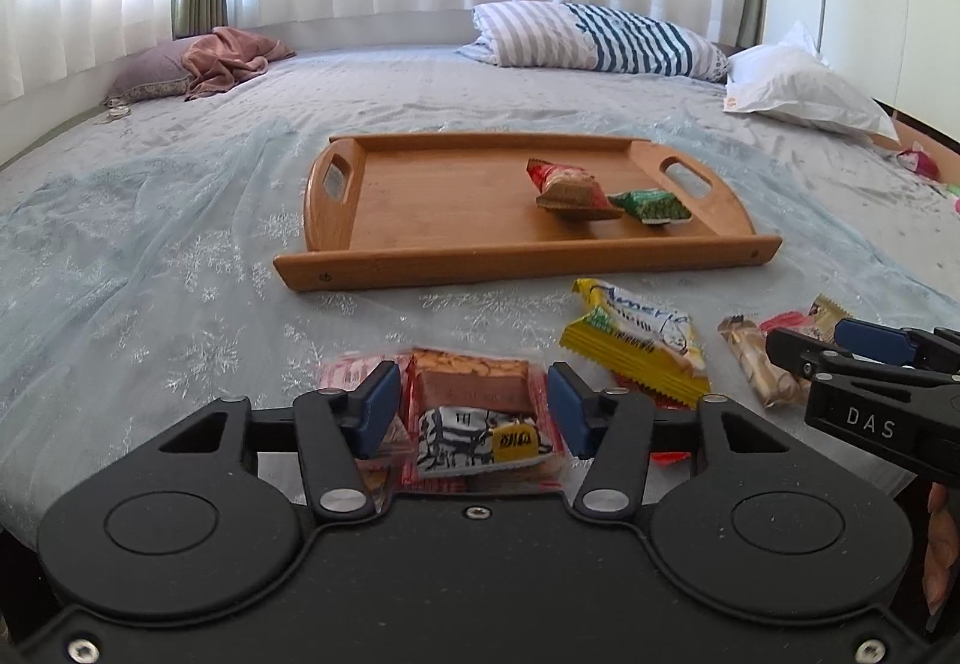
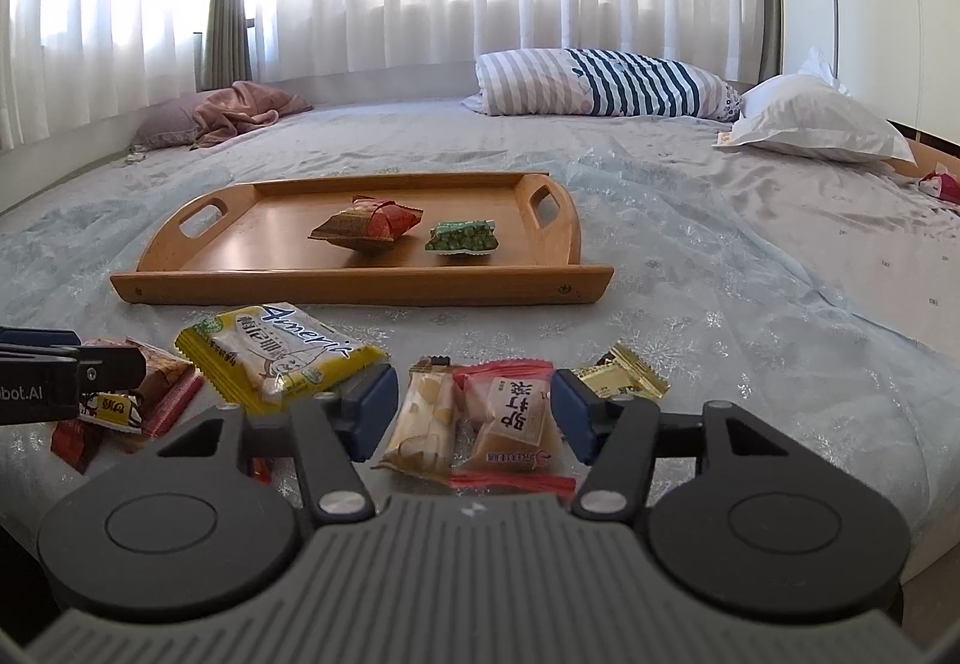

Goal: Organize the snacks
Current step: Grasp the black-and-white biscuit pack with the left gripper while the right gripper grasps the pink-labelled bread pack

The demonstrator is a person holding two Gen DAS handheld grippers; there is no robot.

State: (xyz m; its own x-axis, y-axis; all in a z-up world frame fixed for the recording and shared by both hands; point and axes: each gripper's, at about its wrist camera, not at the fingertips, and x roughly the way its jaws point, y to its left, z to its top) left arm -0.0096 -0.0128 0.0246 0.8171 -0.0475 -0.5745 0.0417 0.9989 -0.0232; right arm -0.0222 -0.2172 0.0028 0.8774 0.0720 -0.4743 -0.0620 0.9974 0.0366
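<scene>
Left wrist view: the left gripper (image 1: 474, 409) has its blue-padded fingers (image 1: 378, 406) closed against a clear red-edged snack packet (image 1: 474, 394) on the pale blue bed (image 1: 180, 268). Right wrist view: the right gripper (image 2: 474, 412) straddles a red-and-tan wrapped sweet (image 2: 510, 424) and a beige bar (image 2: 420, 424); whether its pads touch them I cannot tell. Beyond lies a yellow packet (image 2: 282, 358), then a wooden handled tray (image 2: 360, 283) holding a red-brown packet (image 2: 366, 226) and a green one (image 2: 462, 238)
</scene>
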